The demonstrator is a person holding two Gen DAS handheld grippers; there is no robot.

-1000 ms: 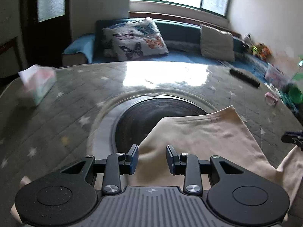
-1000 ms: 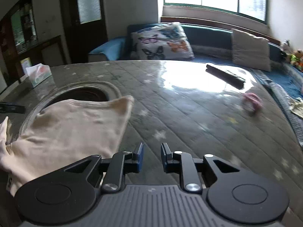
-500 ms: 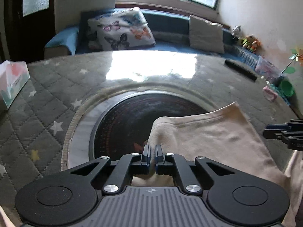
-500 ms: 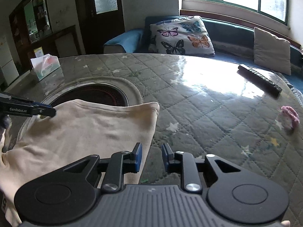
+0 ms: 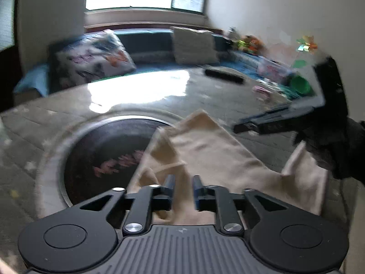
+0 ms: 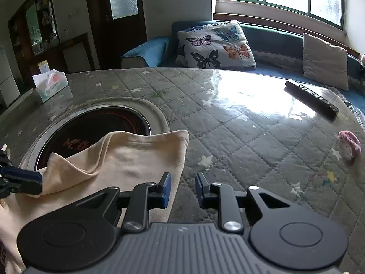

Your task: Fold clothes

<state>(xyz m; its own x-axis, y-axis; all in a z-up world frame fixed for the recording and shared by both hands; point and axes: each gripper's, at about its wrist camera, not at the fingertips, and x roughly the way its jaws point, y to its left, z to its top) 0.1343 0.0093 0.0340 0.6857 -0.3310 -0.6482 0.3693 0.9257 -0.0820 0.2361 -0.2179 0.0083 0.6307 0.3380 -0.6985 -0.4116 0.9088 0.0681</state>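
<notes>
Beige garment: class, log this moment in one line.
beige garment: fold raised over round inset | left gripper: jaws apart around cloth, grip unclear | right gripper: jaws open beside garment's edge

Your right hand-held gripper sits at the bottom centre with its jaws apart and nothing between them. Its left finger overlaps the cream garment's right edge. The garment lies lower left on the quilted desk, partly over the round dark recess. At the left edge, your left hand-held gripper meets a raised fold.
</notes>
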